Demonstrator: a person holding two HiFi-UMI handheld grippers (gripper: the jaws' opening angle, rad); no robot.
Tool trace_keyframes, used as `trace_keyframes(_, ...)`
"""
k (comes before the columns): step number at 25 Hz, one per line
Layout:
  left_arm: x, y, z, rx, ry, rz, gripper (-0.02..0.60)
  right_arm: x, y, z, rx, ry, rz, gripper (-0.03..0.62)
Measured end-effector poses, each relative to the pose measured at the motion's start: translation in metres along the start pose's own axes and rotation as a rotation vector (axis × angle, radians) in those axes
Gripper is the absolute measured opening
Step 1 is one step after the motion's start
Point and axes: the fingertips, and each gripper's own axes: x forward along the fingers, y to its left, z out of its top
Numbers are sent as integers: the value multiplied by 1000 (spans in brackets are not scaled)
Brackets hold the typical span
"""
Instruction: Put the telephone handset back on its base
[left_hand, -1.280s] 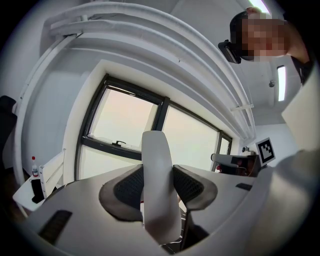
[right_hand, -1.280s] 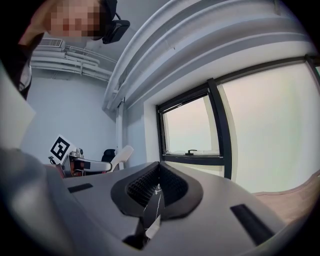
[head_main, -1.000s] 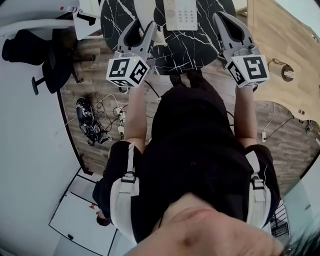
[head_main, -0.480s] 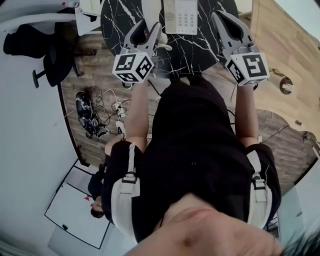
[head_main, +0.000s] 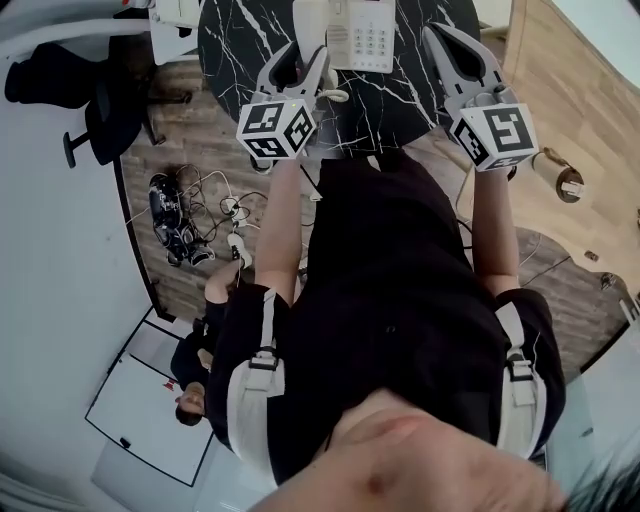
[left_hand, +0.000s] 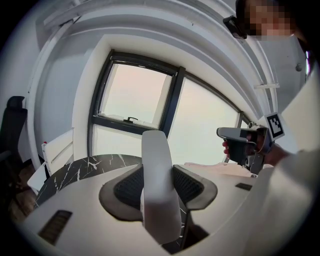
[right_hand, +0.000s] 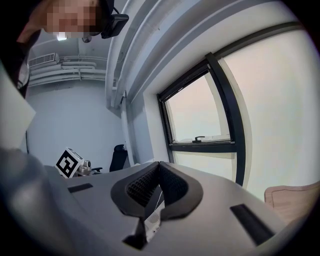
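A white telephone handset (left_hand: 160, 195) stands upright between the dark pads of my left gripper (left_hand: 161, 172), which is shut on it. In the head view the left gripper (head_main: 302, 58) hangs over the near edge of the black marble table (head_main: 240, 40), just left of the white telephone base (head_main: 363, 35) with its keypad. The handset's upper end (head_main: 308, 18) shows beside the base, and a coiled cord (head_main: 335, 95) trails below it. My right gripper (head_main: 455, 42) hovers to the right of the base, shut with nothing in it; its pads (right_hand: 172, 187) meet at the tips.
A black office chair (head_main: 60, 95) stands left of the table. Cables and a power strip (head_main: 190, 225) lie on the wooden floor. A light wooden surface (head_main: 575, 90) lies to the right. A large window (left_hand: 135, 102) is behind the table.
The left gripper with the handset has moved up and to the right, closer to the telephone base. The right gripper has hardly moved.
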Motion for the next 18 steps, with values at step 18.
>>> trace_keyframes(18, 57, 32, -56, -2, 173, 40, 196, 19, 6, -26, 28, 82, -63, 29)
